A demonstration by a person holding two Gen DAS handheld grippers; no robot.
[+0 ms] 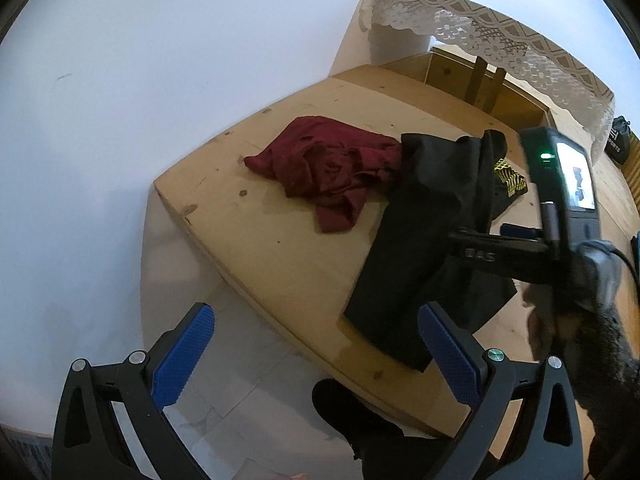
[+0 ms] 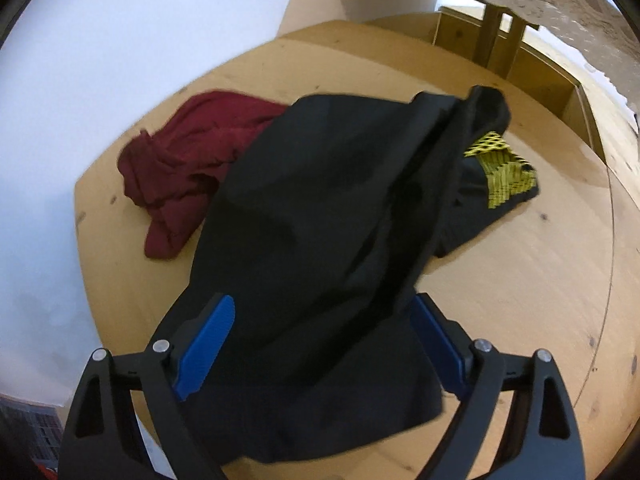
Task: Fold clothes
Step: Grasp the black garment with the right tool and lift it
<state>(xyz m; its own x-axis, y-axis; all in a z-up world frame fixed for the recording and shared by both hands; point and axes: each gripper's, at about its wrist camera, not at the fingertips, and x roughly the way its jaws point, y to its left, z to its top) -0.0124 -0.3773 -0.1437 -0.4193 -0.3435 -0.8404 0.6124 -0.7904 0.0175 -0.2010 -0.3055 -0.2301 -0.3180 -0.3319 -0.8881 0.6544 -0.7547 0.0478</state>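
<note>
Presently my left gripper [image 1: 316, 360] stands with its jaws spread wide and nothing between the blue pads [image 1: 182, 362], held above the near edge of the wooden table [image 1: 260, 236]. Ahead and to its right lies the black garment [image 1: 420, 240], draped lengthwise toward me. My right gripper [image 2: 320, 348] is likewise spread apart, straddling that black garment's near end; whether the pads touch cloth I cannot tell. Beyond and left of both tools, a crumpled maroon garment [image 1: 332, 168] rests on the table, its edge touching the black one.
</note>
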